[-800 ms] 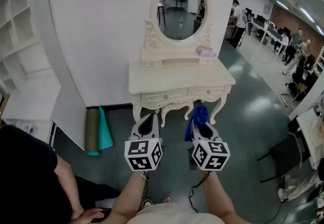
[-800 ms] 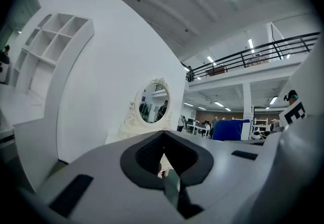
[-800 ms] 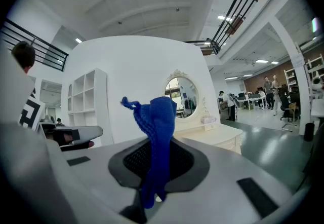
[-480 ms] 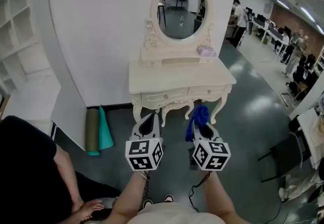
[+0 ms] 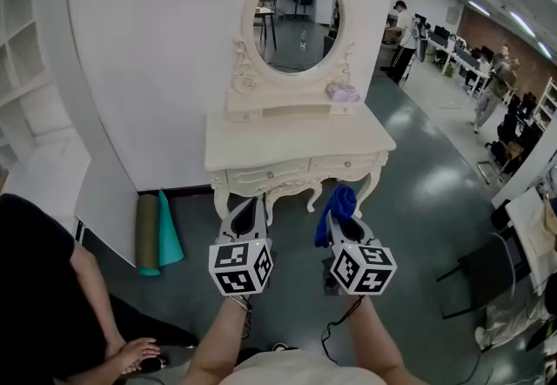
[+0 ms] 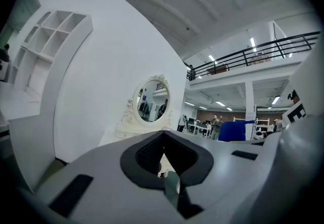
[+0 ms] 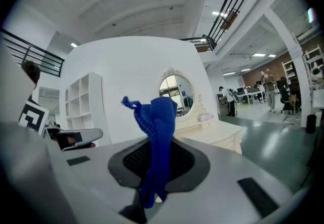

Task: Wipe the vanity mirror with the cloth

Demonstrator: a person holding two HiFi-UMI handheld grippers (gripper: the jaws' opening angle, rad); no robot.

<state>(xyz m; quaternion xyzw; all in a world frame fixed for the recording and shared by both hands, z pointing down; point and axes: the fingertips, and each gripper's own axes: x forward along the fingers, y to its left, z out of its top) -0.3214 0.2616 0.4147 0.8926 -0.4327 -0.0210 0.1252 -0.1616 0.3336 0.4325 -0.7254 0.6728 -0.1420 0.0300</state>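
The right gripper (image 5: pixel 342 219) has its fingers clamped on a blue cloth (image 5: pixel 339 199), well apart from the oval mirror (image 5: pixel 293 22) above the table (image 5: pixel 261 144). The left gripper (image 5: pixel 244 216) has its fingers together, empty. Wiping apparently not yet begun.

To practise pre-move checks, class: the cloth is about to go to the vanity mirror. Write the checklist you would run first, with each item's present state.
1. Blue cloth clamped in right gripper: ok.
2. Left gripper shut and empty: ok.
3. Oval mirror glass unobstructed: ok.
4. Cloth at the mirror: not ok, both grippers hang short of the vanity table.
5. Pale pink object beside the mirror's base clear of the wipe: cannot tell.
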